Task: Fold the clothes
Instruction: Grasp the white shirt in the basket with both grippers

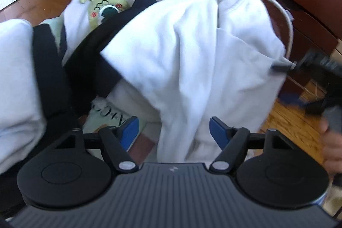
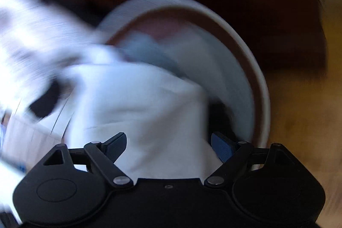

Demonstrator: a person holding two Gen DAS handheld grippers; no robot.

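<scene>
Judging by its deep folds, the white shirt (image 1: pixel 192 52) heaped on the round counter (image 1: pixel 287 20) is soft, light and floppy—I'd pinch a hem edge—with left gripper (image 1: pixel 174 131) and right gripper (image 2: pixel 168 147) both spread, cloth between their fingers.

We find little legible marking. On a pale green cloth (image 1: pixel 111 114) lying beneath the white garment (image 1: pixel 192 52), dark printed letters show, partly covered and blurred; we cannot read them as a word. The left gripper (image 1: pixel 173 131) bears a small pale emblem at the top centre of its ribbed body, too small to identify. A white cloth carries a yellow-green cartoon figure (image 1: pixel 106 3), with no readable lettering. The right wrist view is motion-blurred; nothing reads there.
</scene>
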